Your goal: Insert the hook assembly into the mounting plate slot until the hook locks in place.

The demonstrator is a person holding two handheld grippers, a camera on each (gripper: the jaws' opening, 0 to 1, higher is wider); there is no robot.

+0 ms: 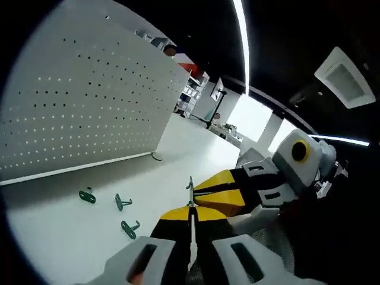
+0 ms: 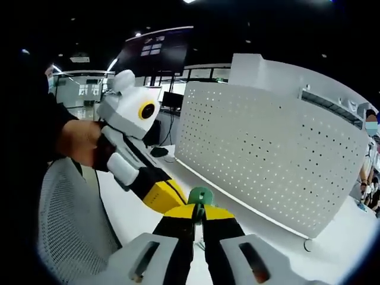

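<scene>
My left gripper (image 1: 191, 218) is shut on the hook assembly (image 1: 191, 196), a thin pale strip seen edge-on with small green bits on it. It stands upright between the yellow jaw tips. My right gripper (image 1: 205, 191) comes in from the right and its yellow jaws meet the same strip. In the right gripper view, my right gripper (image 2: 199, 217) is shut on the green hook (image 2: 200, 197) of the assembly. The left gripper (image 2: 161, 195), held by a hand (image 2: 80, 142), touches it from the left. The white perforated mounting plate (image 1: 89, 107) (image 2: 267, 160) stands upright on the table.
Three spare green hooks (image 1: 87, 196) (image 1: 122, 202) (image 1: 129, 227) lie on the white table (image 1: 53, 231) before the plate. A grey mesh chair back (image 2: 65, 219) is at the left. A person (image 2: 368, 172) stands beyond the plate's right end.
</scene>
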